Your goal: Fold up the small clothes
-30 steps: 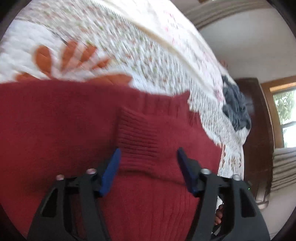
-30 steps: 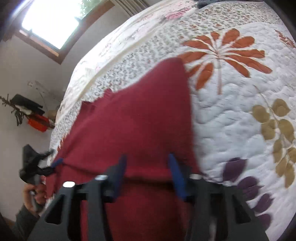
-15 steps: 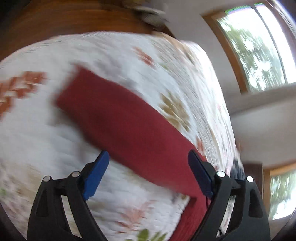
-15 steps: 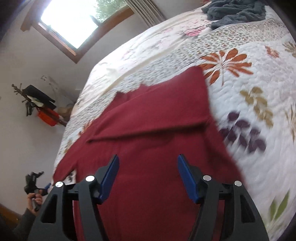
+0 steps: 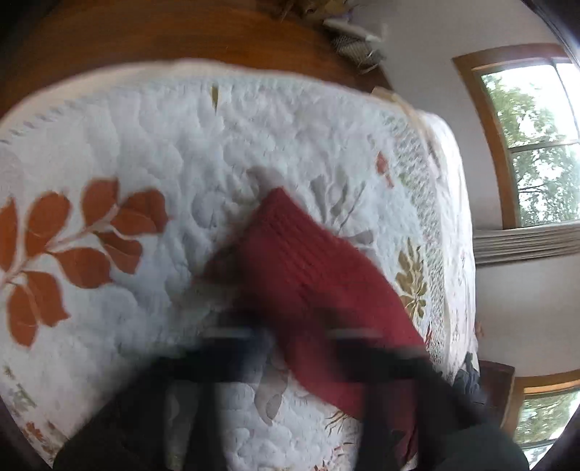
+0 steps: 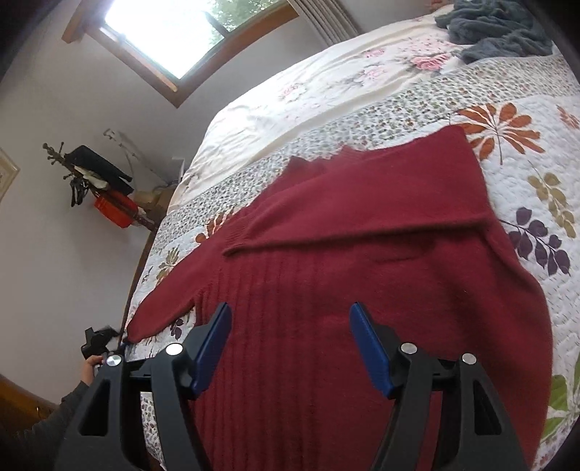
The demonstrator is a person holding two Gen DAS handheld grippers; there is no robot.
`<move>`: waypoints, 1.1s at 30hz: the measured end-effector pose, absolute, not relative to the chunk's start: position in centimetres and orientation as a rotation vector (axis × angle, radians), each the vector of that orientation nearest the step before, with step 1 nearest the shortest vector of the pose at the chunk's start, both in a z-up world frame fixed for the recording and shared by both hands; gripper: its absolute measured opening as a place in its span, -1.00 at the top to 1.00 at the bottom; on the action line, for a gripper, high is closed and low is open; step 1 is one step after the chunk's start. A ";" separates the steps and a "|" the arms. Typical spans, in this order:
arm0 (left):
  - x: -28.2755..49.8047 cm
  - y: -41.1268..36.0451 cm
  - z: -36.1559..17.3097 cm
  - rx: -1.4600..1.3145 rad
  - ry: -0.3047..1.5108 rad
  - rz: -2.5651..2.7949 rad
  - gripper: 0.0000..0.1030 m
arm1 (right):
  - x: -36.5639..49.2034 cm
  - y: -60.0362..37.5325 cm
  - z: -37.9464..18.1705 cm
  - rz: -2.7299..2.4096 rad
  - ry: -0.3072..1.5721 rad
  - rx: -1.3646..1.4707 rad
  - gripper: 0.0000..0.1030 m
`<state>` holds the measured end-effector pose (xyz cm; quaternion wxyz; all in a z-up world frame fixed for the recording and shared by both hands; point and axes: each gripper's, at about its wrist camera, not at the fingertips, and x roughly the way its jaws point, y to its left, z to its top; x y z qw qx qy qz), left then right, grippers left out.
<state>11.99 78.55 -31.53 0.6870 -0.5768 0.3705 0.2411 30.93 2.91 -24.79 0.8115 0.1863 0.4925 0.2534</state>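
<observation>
Red knit sweater (image 6: pixel 362 261) lies spread on the quilted bed (image 6: pixel 543 145), body ribbed, its right sleeve folded across the chest so the fold edge runs left to right through the middle of the garment. The left sleeve (image 6: pixel 170 300) stretches out toward the bed's left edge, cuff end close to that edge. Right tool (image 6: pixel 290 340) hovers over the near part of the sweater body, blue fingers (image 6: pixel 214 344) spread well apart, nothing between them. Left tool (image 5: pixel 297 347) is heavily motion-blurred in its own view; cannot tell whether its jaws stand apart or together. From the right wrist view it shows only small, at the left bed edge just beside the sleeve cuff, held by a hand (image 6: pixel 88 364) in a dark sleeve; whether it grips the cuff cannot be made out. In the left wrist view the sleeve (image 5: pixel 308 275) runs diagonally from mid-quilt toward the near right, over the blurred tool. Open quilt surrounds it: bare white quilting with orange leaf print (image 5: pixel 72 246) to the left and far side, up to the wooden footboard (image 5: pixel 181 32). To the right of the sweater body, open quilt with purple and olive leaf prints. Far right corner of the bed holds a heap of grey cloth (image 6: pixel 500 32), well apart from the sweater. Window (image 6: pixel 174 32) on the far wall.
</observation>
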 end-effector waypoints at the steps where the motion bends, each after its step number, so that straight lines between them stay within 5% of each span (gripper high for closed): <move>1: 11.9 78.7 -31.3 -1.282 0.819 0.551 0.89 | 30.9 3.2 -24.7 0.545 1.053 0.397 -0.33; 9: 17.1 75.5 -20.6 -1.130 0.662 0.387 0.90 | 30.1 2.9 -24.2 0.546 1.062 0.393 -0.33; 15: 26.7 66.4 -9.9 -0.933 0.603 0.155 0.90 | 29.1 1.6 -23.5 0.545 1.054 0.409 -0.33; 20: 34.1 57.2 -6.0 -0.803 0.625 0.003 0.90 | 28.7 0.4 -23.6 0.547 1.051 0.418 -0.33; 26: 39.5 46.8 -7.0 -0.707 0.703 -0.121 0.90 | 29.2 -1.3 -24.2 0.533 1.045 0.438 -0.33; 33: 44.1 37.4 -14.8 -0.682 0.846 -0.216 0.90 | 30.3 -3.1 -25.5 0.519 1.047 0.445 -0.33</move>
